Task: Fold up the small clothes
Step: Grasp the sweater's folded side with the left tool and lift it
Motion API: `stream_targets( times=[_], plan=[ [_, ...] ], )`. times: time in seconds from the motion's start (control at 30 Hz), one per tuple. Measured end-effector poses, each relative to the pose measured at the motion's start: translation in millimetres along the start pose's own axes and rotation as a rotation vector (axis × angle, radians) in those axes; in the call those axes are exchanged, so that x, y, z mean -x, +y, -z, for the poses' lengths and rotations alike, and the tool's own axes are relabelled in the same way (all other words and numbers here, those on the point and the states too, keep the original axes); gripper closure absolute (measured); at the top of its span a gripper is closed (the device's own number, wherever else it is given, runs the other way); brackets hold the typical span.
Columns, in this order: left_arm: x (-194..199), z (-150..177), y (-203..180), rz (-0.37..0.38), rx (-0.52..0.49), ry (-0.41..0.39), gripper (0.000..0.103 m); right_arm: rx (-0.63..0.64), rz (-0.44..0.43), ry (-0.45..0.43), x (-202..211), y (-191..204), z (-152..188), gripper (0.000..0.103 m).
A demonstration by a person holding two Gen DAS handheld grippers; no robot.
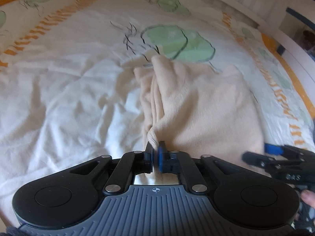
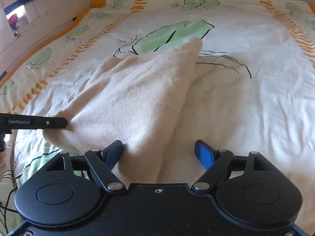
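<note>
Pinching, left gripper (image 1: 155, 147): fingers pressed together on a bunched edge of the cream garment (image 1: 196, 102).
Right gripper (image 2: 158, 149): fingers spread wide, a fold of the garment lying between them, the left finger (image 2: 114, 151) touching it.
Garment: lying crumpled on the bed (image 2: 246, 108), one corner pointing far.
Bedcover: white, with green leaves (image 2: 173, 35) and orange stripes (image 2: 285, 23) farther off.

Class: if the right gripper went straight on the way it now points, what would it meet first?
Most likely the cream garment: its near fold already lies between the open fingers of the right gripper, with the bedspread beneath.
</note>
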State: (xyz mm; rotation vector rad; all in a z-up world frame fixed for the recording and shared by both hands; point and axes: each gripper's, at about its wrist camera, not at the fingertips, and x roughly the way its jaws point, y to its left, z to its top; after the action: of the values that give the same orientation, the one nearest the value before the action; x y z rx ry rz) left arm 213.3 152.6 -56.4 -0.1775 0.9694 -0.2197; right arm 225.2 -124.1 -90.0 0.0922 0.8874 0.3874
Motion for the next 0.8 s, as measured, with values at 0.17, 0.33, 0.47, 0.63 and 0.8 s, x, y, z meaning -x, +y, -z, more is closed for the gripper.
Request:
stream_targets(
  times=[0.17, 0.33, 0.47, 0.63, 0.8],
  plan=[
    [37, -6, 7, 0.034, 0.050, -0.134, 0.074, -0.001, -0.013, -0.002, 4, -1, 2, 0.020],
    [32, -35, 0, 0.052, 0.036, -0.152, 0.055, 0.006, -0.015, -0.004, 4, 0, 3, 0.018],
    [5, -49, -17, 0.083, 0.001, -0.103, 0.056, -0.006, -0.023, -0.006, 5, -1, 3, 0.018],
    [-19, -52, -26, 0.059, 0.001, -0.058, 0.057, -0.002, -0.030, -0.005, 4, -3, 3, 0.018],
    [-36, -58, -25, 0.063, -0.004, -0.015, 0.057, -0.001, -0.035, -0.008, 4, -3, 4, 0.018]
  ],
)
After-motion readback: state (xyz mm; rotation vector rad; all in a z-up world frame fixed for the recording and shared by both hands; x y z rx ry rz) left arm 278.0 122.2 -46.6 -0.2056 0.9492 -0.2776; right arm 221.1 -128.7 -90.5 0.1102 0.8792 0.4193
